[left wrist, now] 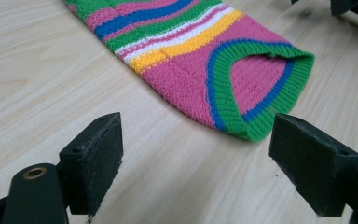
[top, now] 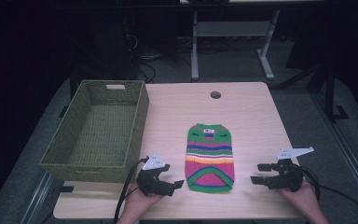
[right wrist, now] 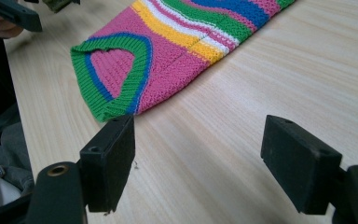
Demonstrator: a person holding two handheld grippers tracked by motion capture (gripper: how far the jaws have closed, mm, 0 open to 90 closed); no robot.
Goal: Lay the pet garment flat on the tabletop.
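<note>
A small knitted striped sweater (top: 209, 157) in pink, green, blue, yellow and white lies flat on the wooden table (top: 251, 116), its green-edged hem toward the front edge. My left gripper (top: 176, 185) rests just left of the hem, open, with nothing between its jaws. My right gripper (top: 259, 173) sits to the right of the hem, also open and empty. In the left gripper view the sweater's hem (left wrist: 261, 79) lies just beyond my left gripper (left wrist: 196, 163). The right gripper view has the hem (right wrist: 116, 70) ahead and left of my right gripper (right wrist: 198, 163).
An empty olive woven basket (top: 98, 128) stands on the table's left side, close to the left gripper. A round cable hole (top: 215, 94) is near the far edge. Desk legs and cables lie on the floor beyond.
</note>
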